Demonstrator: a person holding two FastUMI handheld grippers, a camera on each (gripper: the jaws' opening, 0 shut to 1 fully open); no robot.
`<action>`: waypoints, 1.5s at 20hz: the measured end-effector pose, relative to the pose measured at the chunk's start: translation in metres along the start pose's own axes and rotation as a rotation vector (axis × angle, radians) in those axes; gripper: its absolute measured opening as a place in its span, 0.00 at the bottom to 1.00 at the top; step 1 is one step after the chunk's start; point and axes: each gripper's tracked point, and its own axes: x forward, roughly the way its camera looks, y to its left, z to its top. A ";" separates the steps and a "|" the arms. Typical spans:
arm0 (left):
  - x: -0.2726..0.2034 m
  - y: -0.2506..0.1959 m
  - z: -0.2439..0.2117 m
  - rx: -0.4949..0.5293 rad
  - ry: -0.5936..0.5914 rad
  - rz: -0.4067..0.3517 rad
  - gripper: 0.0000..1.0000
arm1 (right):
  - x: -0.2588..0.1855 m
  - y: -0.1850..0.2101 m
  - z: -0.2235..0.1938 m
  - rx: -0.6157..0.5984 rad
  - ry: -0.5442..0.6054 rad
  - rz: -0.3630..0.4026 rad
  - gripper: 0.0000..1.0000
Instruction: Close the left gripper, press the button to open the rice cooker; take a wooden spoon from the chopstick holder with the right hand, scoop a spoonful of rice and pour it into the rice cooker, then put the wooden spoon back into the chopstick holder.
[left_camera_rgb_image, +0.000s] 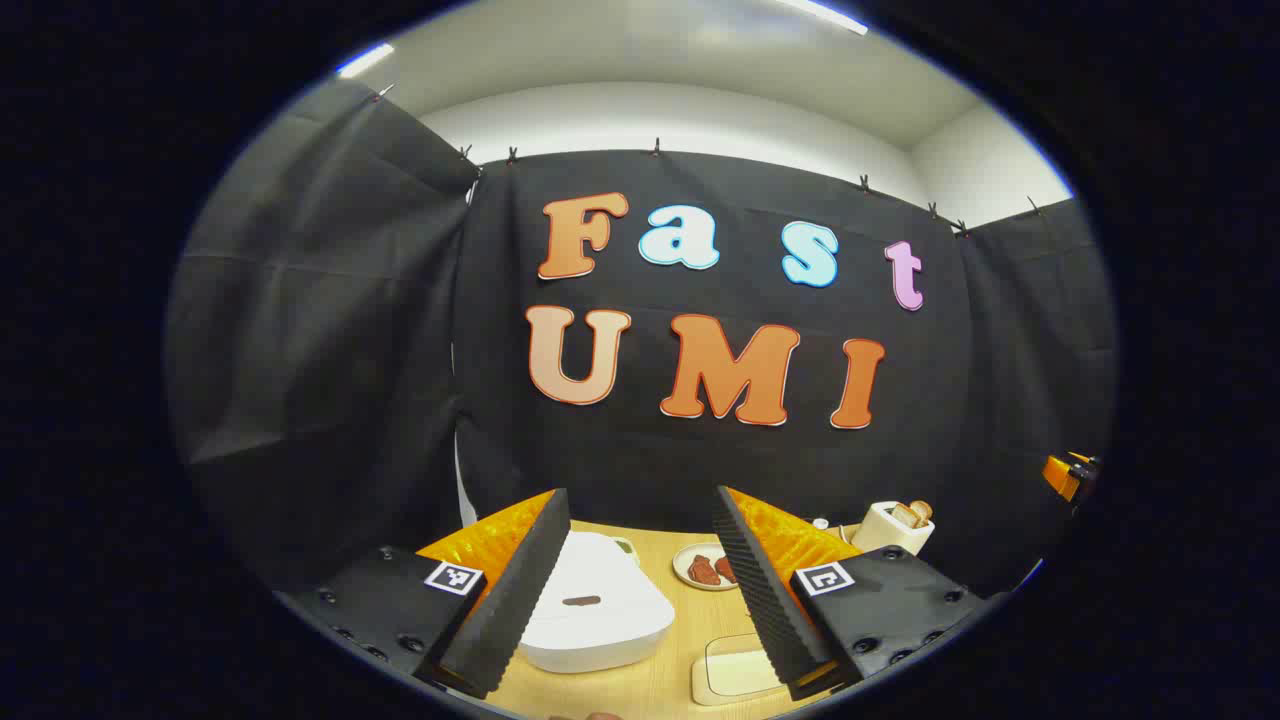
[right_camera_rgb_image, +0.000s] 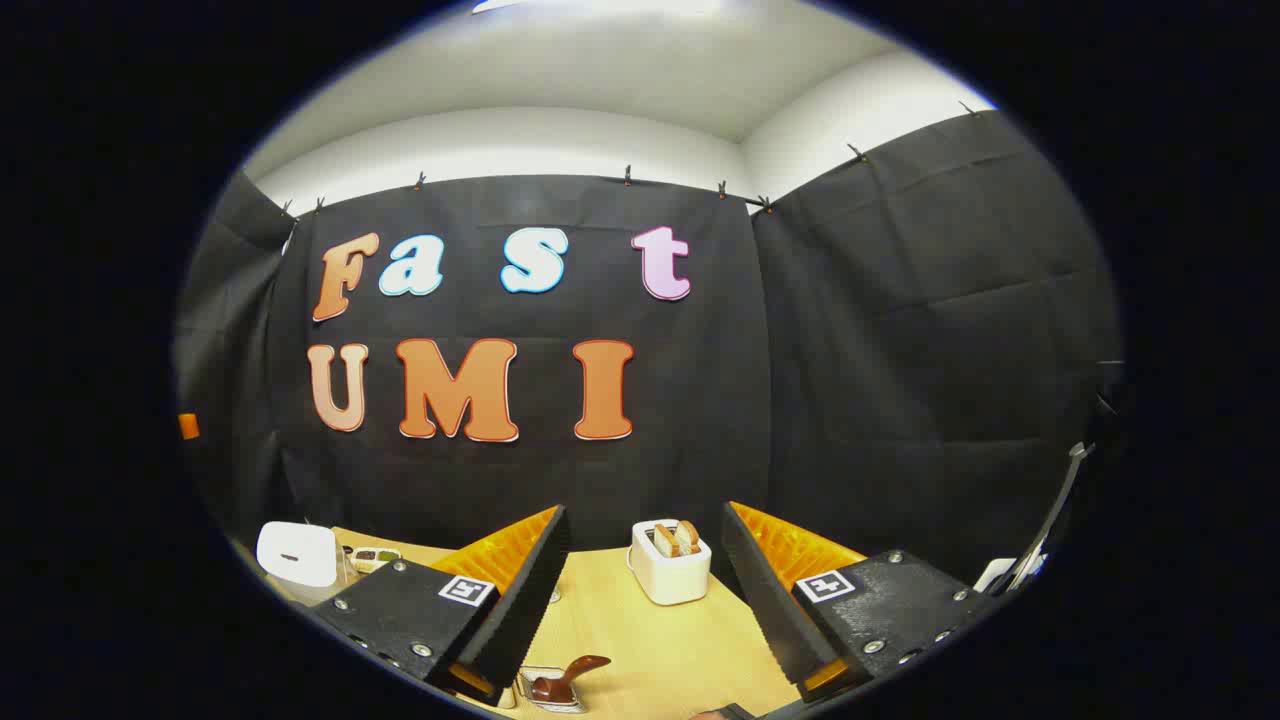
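Note:
The white rice cooker (left_camera_rgb_image: 590, 605) sits with its lid down on the wooden table (left_camera_rgb_image: 650, 690), just ahead of my left gripper (left_camera_rgb_image: 640, 497) and partly behind its left finger. That gripper is open and holds nothing. In the right gripper view the cooker (right_camera_rgb_image: 297, 553) stands far off to the left. My right gripper (right_camera_rgb_image: 645, 510) is open and empty above the table (right_camera_rgb_image: 650, 640). A brown wooden spoon (right_camera_rgb_image: 570, 672) rests in a small clear container (right_camera_rgb_image: 548, 692) low between its fingers.
A plate with reddish food (left_camera_rgb_image: 703, 567) lies behind the cooker, and a pale rectangular container (left_camera_rgb_image: 735, 668) sits beside the left gripper's right finger. A white toaster with bread (right_camera_rgb_image: 670, 562) stands at the back near the black cloth wall. A dark stand (right_camera_rgb_image: 1050, 520) rises at far right.

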 end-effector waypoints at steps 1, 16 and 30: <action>-0.003 0.010 0.005 0.013 -0.017 0.023 0.99 | -0.002 0.006 0.003 -0.008 -0.002 0.006 0.94; -0.010 0.036 0.024 0.058 -0.051 0.086 0.99 | -0.011 0.022 0.013 -0.030 -0.001 0.045 0.94; -0.016 0.044 0.024 0.049 -0.027 0.100 0.80 | -0.014 0.026 0.013 -0.055 -0.021 0.039 0.94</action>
